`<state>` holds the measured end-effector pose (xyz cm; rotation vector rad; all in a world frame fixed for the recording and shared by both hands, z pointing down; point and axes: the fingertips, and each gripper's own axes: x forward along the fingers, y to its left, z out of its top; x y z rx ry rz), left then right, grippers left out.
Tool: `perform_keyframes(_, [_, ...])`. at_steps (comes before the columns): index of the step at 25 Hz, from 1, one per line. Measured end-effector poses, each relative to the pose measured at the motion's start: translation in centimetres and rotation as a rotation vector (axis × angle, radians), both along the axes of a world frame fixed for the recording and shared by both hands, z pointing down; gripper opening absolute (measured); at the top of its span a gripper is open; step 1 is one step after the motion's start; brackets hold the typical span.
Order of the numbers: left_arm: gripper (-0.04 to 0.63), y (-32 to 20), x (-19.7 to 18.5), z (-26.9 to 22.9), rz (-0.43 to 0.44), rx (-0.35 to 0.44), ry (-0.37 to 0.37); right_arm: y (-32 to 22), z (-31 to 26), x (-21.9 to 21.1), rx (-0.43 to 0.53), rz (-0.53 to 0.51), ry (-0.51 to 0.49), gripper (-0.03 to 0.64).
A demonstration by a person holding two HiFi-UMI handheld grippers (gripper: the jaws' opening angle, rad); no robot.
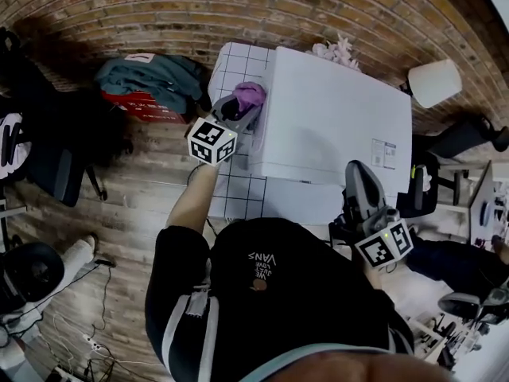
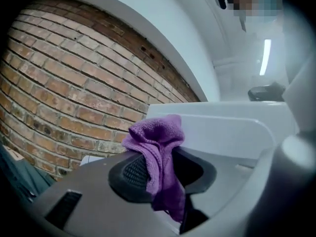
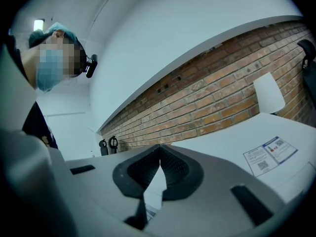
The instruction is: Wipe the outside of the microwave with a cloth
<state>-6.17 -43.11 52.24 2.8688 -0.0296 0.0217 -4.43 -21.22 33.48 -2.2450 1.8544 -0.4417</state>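
A: Left part of the head view?
B: A dark chair [image 1: 48,157] is seen at far left. A teal heap of clothes [image 1: 151,76] is piled on a red box [image 1: 141,102] by the brick wall [image 1: 159,6].
A: Left gripper?
B: The left gripper [image 1: 241,108] is shown left of centre, over a white gridded table [image 1: 237,193]. A purple cloth [image 1: 251,94] is pinched between its jaws, bunched above the tips with a tail hung down between them.
A: Cloth position?
B: It's placed at the upper left edge of the white microwave [image 1: 334,110]. Contact with it can't be confirmed.
A: Right side?
B: A label [image 1: 383,153] is stuck on the microwave's right part. The right gripper [image 1: 359,173] is held just below it, at the near edge. Its jaws are pressed together, with nothing gripped.
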Motion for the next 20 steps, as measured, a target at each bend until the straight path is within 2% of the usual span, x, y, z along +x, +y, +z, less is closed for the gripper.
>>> perform_keyframes(5, [0.129, -4.8, 4.9, 0.1, -0.002, 0.001, -0.029, 0.1, -0.2, 2.3, -0.005, 0.026, 0.003, 0.0])
perform_keyframes(11, [0.129, -7.6, 7.8, 0.4, -0.016, -0.002, -0.057, 0.1, 0.2, 3.9, -0.011, 0.038, -0.017, 0.0])
perform_keyframes(15, [0.129, -7.6, 6.9, 0.3, -0.031, -0.001, -0.061, -0.1, 0.3, 3.7, -0.007, 0.019, -0.027, 0.0])
perform_keyframes(20, [0.129, -5.6, 2.3, 0.3, -0.044, 0.017, -0.049, -0.1, 0.5, 2.5, 0.004, -0.008, -0.041, 0.0])
